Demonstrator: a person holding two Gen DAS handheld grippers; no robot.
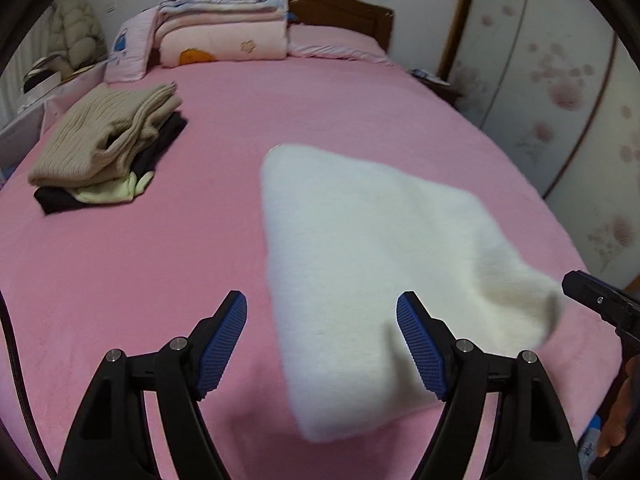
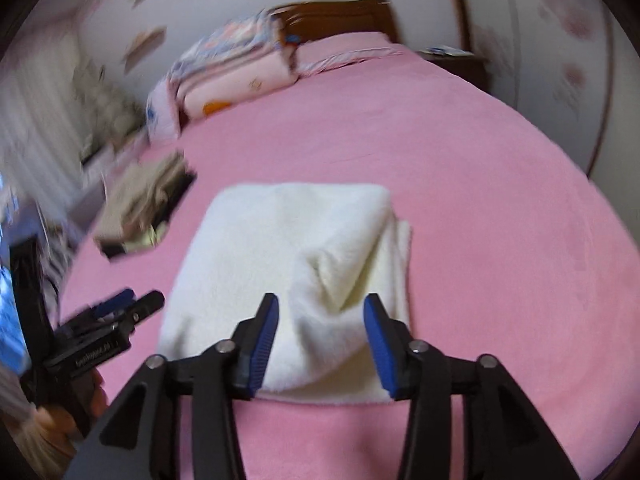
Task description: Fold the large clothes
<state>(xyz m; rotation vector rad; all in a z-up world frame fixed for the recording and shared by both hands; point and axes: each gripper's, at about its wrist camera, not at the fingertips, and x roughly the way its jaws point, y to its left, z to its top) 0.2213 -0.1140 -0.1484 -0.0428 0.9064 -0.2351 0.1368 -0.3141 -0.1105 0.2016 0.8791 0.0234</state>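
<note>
A folded white garment (image 2: 288, 280) lies mid-bed (image 1: 140, 280), both the left gripper (image 1: 322, 320) and right gripper (image 2: 320, 320) with jaws apart, holding nothing.

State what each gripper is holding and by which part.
Nothing is held: left gripper and right gripper are both open above the white garment.

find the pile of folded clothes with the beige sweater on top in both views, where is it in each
Left wrist view: the pile of folded clothes lies upper left on the pink bed, left of the white garment.
Right wrist view: the same pile, motion-blurred, sits at mid-left, again left of the white garment.
Shared landmark: the stacked quilts at the head of the bed.
</note>
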